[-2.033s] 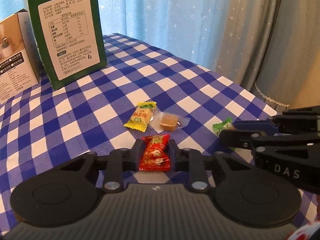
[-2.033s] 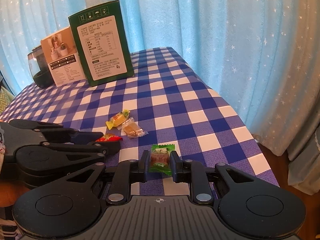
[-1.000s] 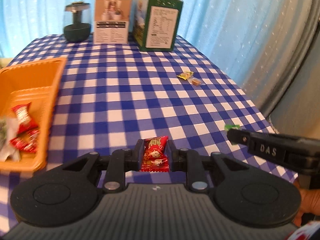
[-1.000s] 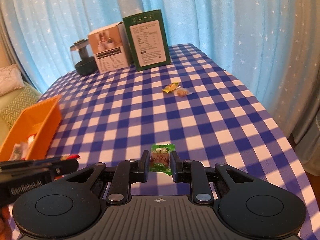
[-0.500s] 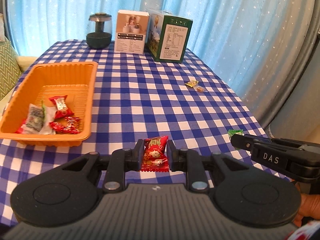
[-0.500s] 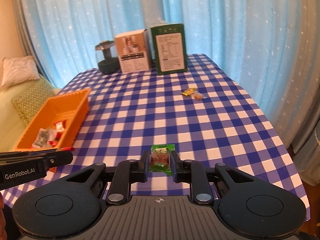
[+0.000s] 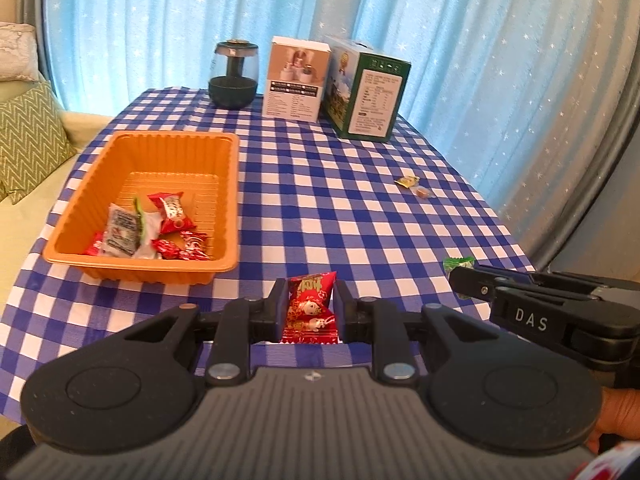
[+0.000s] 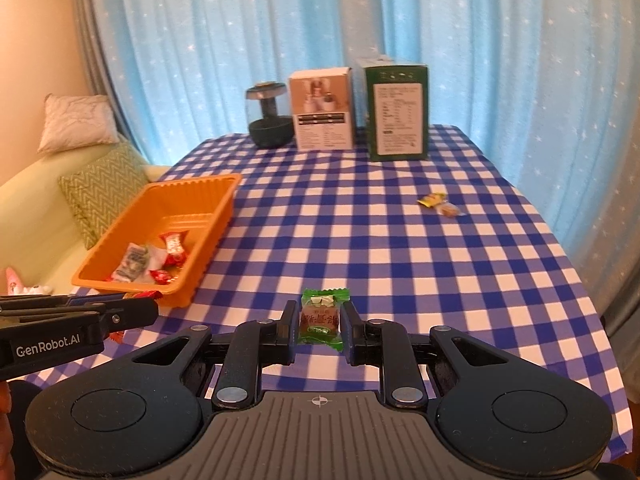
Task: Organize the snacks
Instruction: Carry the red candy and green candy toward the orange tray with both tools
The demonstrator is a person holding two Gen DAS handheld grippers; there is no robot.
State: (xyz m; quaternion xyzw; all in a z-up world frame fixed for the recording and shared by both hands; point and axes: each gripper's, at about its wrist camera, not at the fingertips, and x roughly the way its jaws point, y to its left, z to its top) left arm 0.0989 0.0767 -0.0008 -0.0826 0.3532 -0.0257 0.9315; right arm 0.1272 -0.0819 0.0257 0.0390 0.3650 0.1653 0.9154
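Your left gripper [image 7: 308, 307] is clamped on a red candy packet [image 7: 310, 307], both pads pressing its sides, and it hangs above the blue-and-white checked tablecloth [image 7: 340, 208] just in front of the orange tray [image 7: 140, 270]. Your right gripper [image 8: 319, 322] is likewise closed on a green candy packet [image 8: 321, 318], held upright over the near part of the cloth. The tray sits at the left side of the table and already holds several wrapped snacks [image 7: 152, 228] (mostly red, one pale) bunched at its near end. Two more sweets lie loose and touching towards the right edge: a yellow-wrapped candy [image 8: 432, 199] and a clear-wrapped brown one [image 8: 450, 210]. At the far end stand a dark jar [image 8: 270, 120], a white box [image 8: 322, 110] and a green box [image 8: 398, 110], side by side before the blue curtain [image 8: 280, 32].
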